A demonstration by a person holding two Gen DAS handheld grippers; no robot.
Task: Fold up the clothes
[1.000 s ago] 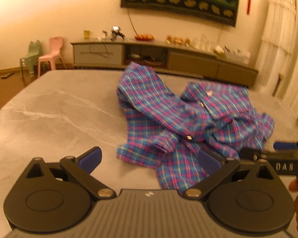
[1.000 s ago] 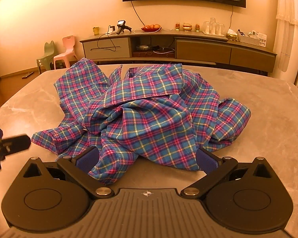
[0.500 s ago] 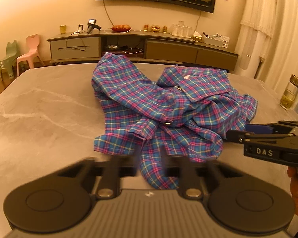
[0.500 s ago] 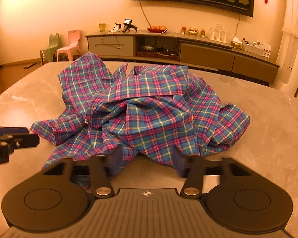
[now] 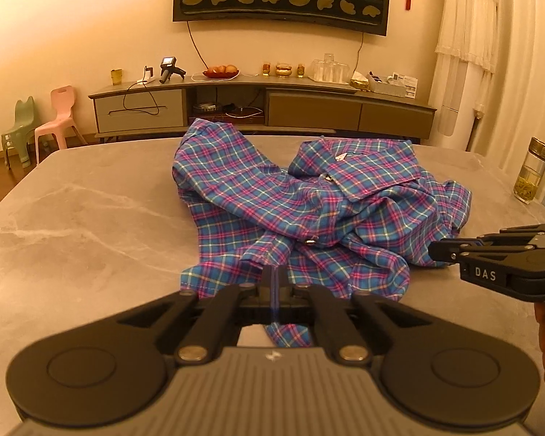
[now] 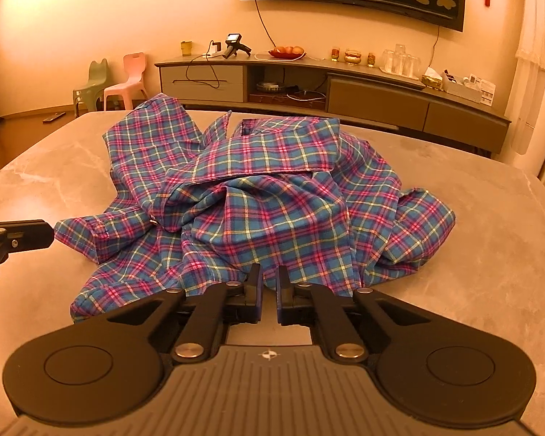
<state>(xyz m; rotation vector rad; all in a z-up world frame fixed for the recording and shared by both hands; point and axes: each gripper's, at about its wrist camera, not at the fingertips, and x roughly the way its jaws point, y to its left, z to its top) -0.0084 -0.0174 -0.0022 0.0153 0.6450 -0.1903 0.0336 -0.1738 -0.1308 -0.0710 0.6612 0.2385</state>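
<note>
A crumpled blue, pink and yellow plaid shirt (image 5: 309,210) lies in a heap on the grey marble table (image 5: 72,225); it also shows in the right wrist view (image 6: 272,203). My left gripper (image 5: 275,279) is shut and empty, its tips over the shirt's near hem. My right gripper (image 6: 267,283) is nearly shut with a narrow gap, empty, at the shirt's near edge. It shows from the side in the left wrist view (image 5: 439,250), at the shirt's right edge. The left gripper's tip shows in the right wrist view (image 6: 36,234), beside a cuff.
A glass bottle (image 5: 532,170) stands at the table's right edge. Beyond the table are a long low cabinet (image 5: 265,109) with small items on top, two small plastic chairs (image 5: 36,127), and a curtain (image 5: 465,54) at right.
Both grippers closed from wide open to shut or nearly shut. The left gripper's view swung so the shirt sits more centred.
</note>
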